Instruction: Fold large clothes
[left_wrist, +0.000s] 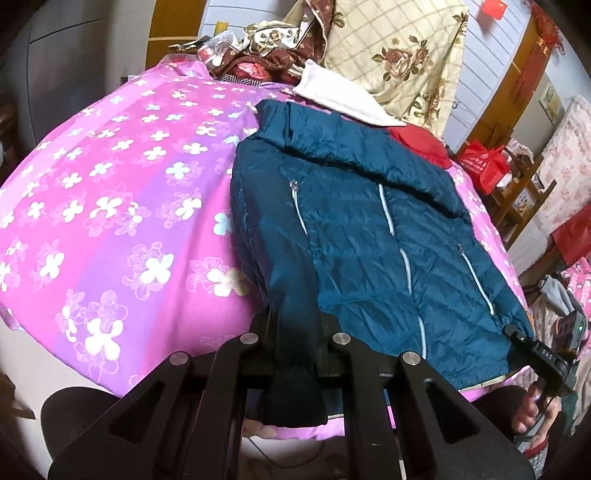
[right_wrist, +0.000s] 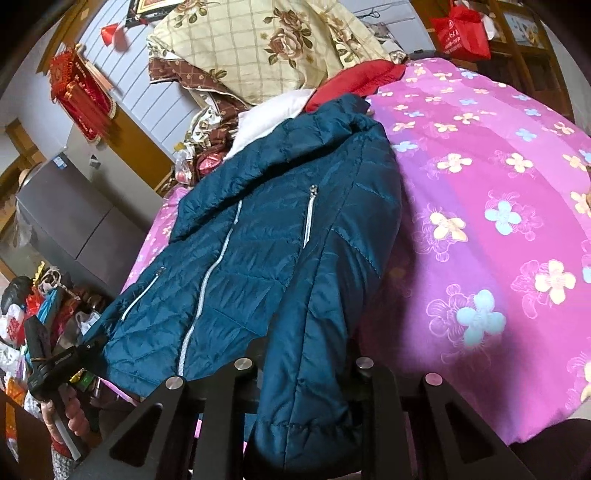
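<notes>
Black left gripper (left_wrist: 295, 350) clamps one sleeve cuff (left_wrist: 291, 398); right gripper (right_wrist: 306, 369) pinches the other, teal jacket (left_wrist: 369, 221) spread on pink bedspread (left_wrist: 110, 184).

Pink floral bedspread (left_wrist: 110, 184), white panelled wall (right_wrist: 147, 85), wooden shelves (right_wrist: 524, 48).

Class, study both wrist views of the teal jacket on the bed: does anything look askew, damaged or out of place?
Nothing looks damaged. The jacket lies zipped, front up, on the pink bedspread. Its two sleeves hang off the near edge, one clamped in the left tongs, the other in the right tongs. That suits folding.
</notes>
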